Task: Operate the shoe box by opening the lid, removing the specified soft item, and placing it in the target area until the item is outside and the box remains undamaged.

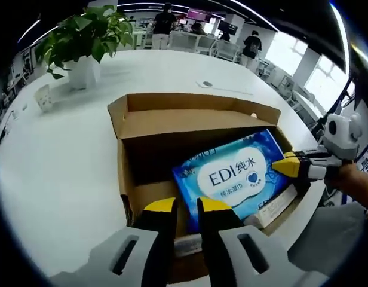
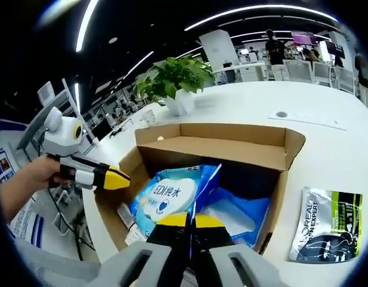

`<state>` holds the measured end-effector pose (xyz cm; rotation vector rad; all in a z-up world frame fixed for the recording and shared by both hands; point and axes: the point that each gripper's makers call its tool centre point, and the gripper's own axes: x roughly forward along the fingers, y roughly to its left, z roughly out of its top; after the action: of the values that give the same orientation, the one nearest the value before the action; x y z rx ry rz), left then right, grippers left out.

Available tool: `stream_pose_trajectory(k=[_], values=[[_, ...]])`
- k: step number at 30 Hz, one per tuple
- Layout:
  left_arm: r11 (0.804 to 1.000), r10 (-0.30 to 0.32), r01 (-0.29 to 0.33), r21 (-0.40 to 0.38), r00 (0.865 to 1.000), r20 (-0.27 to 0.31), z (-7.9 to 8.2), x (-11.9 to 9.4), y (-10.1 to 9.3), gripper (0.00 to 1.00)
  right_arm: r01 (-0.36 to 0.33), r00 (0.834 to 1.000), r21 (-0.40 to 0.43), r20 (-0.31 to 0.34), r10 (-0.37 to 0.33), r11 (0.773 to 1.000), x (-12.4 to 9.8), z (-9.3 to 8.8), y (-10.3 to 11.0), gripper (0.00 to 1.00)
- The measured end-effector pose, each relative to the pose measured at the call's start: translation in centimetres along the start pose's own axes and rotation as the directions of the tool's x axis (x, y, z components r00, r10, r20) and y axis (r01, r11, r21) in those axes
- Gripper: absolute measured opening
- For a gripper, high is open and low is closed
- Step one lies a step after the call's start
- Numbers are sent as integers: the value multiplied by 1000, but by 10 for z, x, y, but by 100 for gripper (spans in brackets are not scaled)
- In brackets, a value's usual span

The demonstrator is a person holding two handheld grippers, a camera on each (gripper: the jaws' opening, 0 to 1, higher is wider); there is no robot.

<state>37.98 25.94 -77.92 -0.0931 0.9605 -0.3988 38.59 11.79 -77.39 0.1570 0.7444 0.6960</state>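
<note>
An open brown shoe box (image 1: 190,122) (image 2: 214,146) lies on a white table, lid flap folded back. Inside lies a blue pack of wet wipes (image 1: 232,176) (image 2: 169,194) with a white label, its one side raised. My right gripper (image 2: 190,220) is shut on the pack's edge; in the left gripper view it (image 1: 285,166) reaches in from the right to the pack's corner. My left gripper (image 1: 187,206) sits at the box's near wall, jaws narrowly apart with the cardboard edge between them; in the right gripper view it (image 2: 115,177) rests at the box's left rim.
A second blue soft pack (image 2: 235,209) and a white flat item (image 1: 273,206) also lie in the box. A green-and-silver sachet (image 2: 327,224) lies on the table beside the box. A potted plant (image 1: 82,42) (image 2: 175,81) stands farther back. People stand in the distance.
</note>
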Motion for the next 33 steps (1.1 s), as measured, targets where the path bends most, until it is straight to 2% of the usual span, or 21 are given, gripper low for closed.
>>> stream_pose_trajectory(k=[5,13,17,19,24,29,33], values=[[999,-35,34,-17,998,-47,-10,7,-5,21,7,1000,-22,1,-7,1000,0,0,0,0],[999,-49,47,-22,995,-87,-19,20,-8,18,6,1000,-15,-3,-6,1000,0,-1,0,0],[998,-56,54,-28,993,-102,-22,24,-10,16,4,1000,-13,-3,-4,1000,0,-1,0,0],[999,-47,45,-26,992,-114,-25,27,-10,11,4,1000,-13,-3,-4,1000,0,-1,0,0],[998,-41,35,-50,992,-115,-25,29,-10,10,4,1000,-2,0,-4,1000,0,-1,-1,0],[996,-38,29,-84,994,-105,-25,31,-9,0,3,1000,1,3,-3,1000,0,-1,0,0],[998,-30,23,-65,994,-105,-24,32,-9,0,1,1000,11,7,-1,1000,1,-1,-1,0]])
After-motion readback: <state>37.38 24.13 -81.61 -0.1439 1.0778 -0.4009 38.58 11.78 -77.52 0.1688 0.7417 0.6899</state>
